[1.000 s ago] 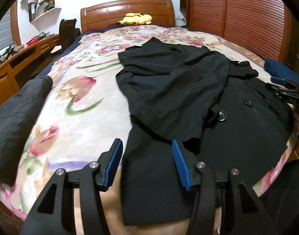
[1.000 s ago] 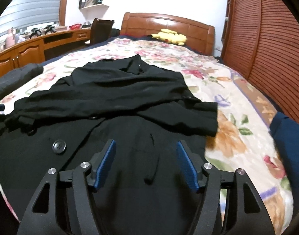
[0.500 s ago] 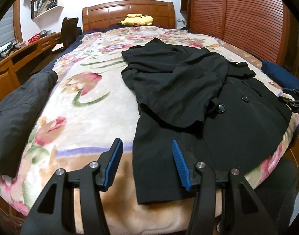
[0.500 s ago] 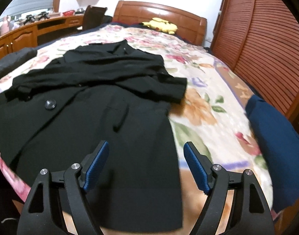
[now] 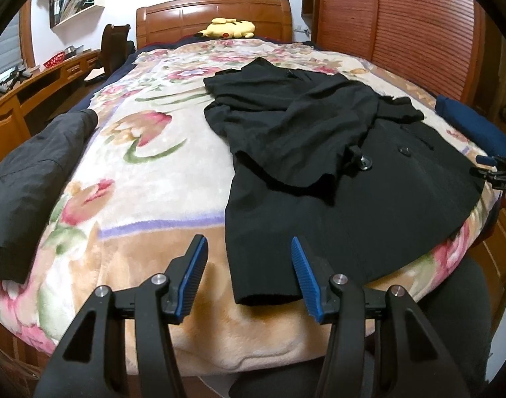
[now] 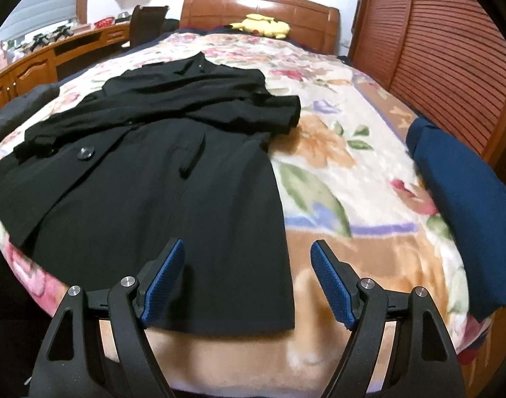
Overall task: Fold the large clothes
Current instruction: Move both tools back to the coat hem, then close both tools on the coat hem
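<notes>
With the black coat [image 5: 335, 172] spread on the bed [image 5: 146, 172], sleeves crossed, the left gripper [image 5: 249, 272] and right gripper [image 6: 248, 280], both open and empty, should each pinch a hem corner squarely before lifting

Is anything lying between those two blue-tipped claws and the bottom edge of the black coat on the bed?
Nothing visible is. The left gripper and right gripper both stand open just short of the black coat, each at a hem corner, with only the bare floral blanket around them.
</notes>
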